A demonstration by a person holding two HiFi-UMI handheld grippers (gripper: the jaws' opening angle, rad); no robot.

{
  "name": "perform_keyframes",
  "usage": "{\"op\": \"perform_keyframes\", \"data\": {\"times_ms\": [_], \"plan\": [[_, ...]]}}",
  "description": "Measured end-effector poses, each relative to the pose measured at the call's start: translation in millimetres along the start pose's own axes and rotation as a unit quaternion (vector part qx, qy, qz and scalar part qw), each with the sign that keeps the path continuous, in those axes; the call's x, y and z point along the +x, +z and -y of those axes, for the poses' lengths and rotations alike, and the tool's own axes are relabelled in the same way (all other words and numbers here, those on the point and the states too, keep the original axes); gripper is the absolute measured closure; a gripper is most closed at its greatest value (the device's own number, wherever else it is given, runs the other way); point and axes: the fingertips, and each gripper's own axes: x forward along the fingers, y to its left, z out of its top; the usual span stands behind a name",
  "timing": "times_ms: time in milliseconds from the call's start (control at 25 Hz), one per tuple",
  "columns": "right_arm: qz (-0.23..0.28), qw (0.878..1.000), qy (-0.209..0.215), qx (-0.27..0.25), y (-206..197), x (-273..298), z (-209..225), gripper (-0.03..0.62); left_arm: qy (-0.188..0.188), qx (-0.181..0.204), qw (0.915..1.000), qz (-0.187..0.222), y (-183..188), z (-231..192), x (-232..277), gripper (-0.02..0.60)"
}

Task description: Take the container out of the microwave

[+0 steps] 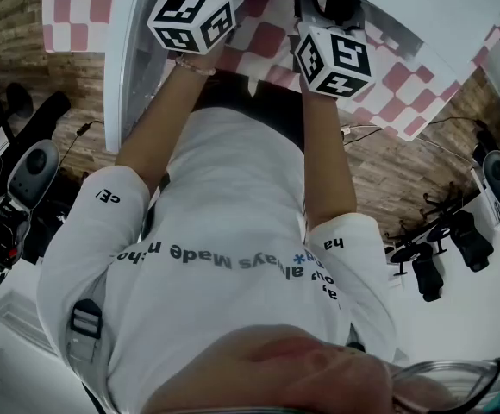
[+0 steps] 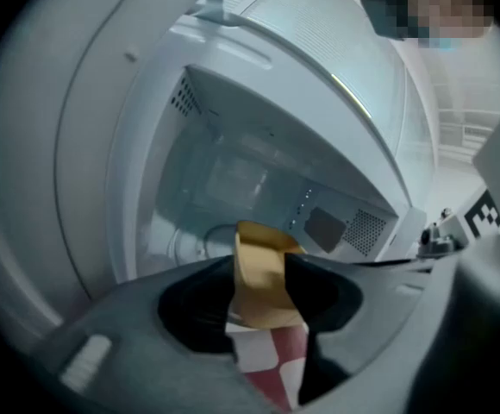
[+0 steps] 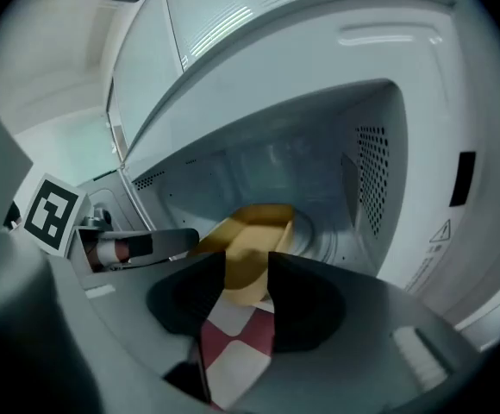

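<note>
Looked down on a wooden floor (image 1: pixel 388 171), with dark stands and camera gear (image 1: pixel 440 248) along its edges. Found a red-and-white checked cloth (image 1: pixel 78 7) spread over the worktop. Saw a person in a white printed shirt (image 1: pixel 224 231) facing that worktop, both arms stretched forward.

Found the white microwave (image 3: pixel 319 59) with its cavity open to view and its door (image 2: pixel 60 145) standing wide on the left side.

Saw the left gripper (image 2: pixel 260 266) and the right gripper (image 3: pixel 247 261) side by side and near each other, both aimed slightly downward at the cavity mouth. Found both released, jaws spread apart and pads pressing on nothing.

Spotted the yellow container (image 2: pixel 259 296) just beyond the jaw tips, framed in the gap of each gripper, with checked cloth showing below it in the same gap. Placed it at the mouth of the cavity, with the turntable ring (image 3: pixel 319 240) behind it. Could not tell whether it rested on the cloth or on the cavity floor.

Saw a marker cube (image 1: pixel 191 20) on the left gripper and another (image 1: pixel 334 59) on the right, both above the cloth.

Noted a perforated vent (image 3: pixel 371 179) on the right cavity wall and a smaller patch of holes (image 2: pixel 181 102) near the upper left corner.
</note>
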Motion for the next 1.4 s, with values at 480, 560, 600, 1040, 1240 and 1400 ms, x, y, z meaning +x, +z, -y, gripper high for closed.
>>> {"op": "perform_keyframes", "data": {"times_ms": [480,560,600,1040,1240,1400], "plan": [[-0.012,0.999,0.012,0.029,-9.4,16.6,7.8,0.427,-0.002,-0.017,0.9998,-0.012,-10.4,-7.4,16.4,0.385],[-0.014,0.999,0.015,0.032,-10.5,17.7,7.0,0.428,-0.006,-0.018,0.9997,-0.013,-11.3,-6.7,16.7,0.385],[-0.014,0.999,0.017,0.032,-10.9,17.9,6.4,0.430,-0.008,-0.018,0.9997,-0.014,-11.8,-5.6,16.8,0.385],[-0.012,0.999,0.021,0.033,-11.4,12.0,2.9,0.448,-0.021,-0.012,0.9996,-0.015,-11.9,5.4,10.6,0.391],[-0.011,0.999,0.019,0.031,-9.8,5.7,3.2,0.450,-0.025,-0.013,0.9995,-0.016,-12.5,13.1,4.4,0.391],[-0.009,0.999,0.018,0.029,-8.0,1.2,3.1,0.454,-0.027,-0.014,0.9994,-0.016,-13.3,16.8,0.1,0.396]]}}
